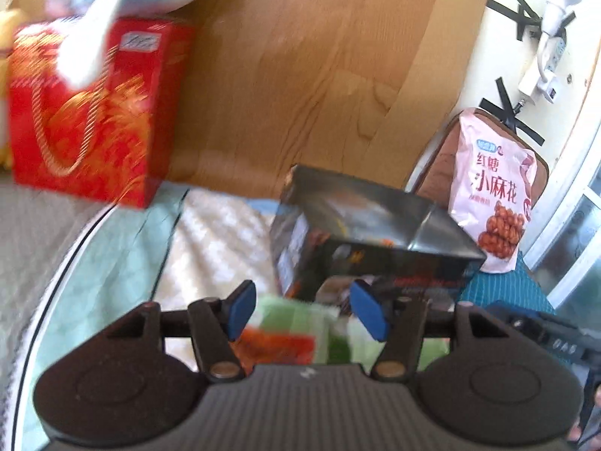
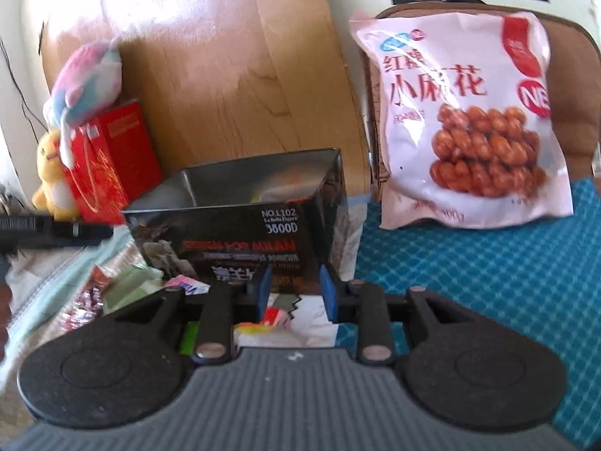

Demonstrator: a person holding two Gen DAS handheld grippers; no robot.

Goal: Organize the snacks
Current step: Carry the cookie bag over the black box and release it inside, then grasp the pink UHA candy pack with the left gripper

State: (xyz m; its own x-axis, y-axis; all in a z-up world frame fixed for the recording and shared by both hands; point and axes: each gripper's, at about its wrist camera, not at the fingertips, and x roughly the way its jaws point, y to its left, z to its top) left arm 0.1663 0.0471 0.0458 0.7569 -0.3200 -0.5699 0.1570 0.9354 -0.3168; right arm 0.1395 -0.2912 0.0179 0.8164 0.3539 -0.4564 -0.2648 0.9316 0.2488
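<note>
An open black box [image 1: 375,225] [image 2: 248,221] stands on the bed, with something lying inside it. Several small snack packets lie in front of it: green and red ones [image 1: 289,334] and more at its left [image 2: 124,285]. My left gripper [image 1: 306,310] is open just above the green and red packets, short of the box. My right gripper [image 2: 295,293] is open with its fingers close to the box's front face, above a red and white packet [image 2: 276,315]. A big pink bag of fried dough twists [image 1: 492,195] [image 2: 465,120] leans upright behind the box at the right.
A red gift bag [image 1: 90,112] [image 2: 112,161] with a plush toy [image 2: 86,75] on it stands at the left against a wooden headboard [image 1: 300,75]. A brown cushion [image 2: 574,75] backs the pink bag. A blue patterned cloth [image 2: 488,263] covers the right side.
</note>
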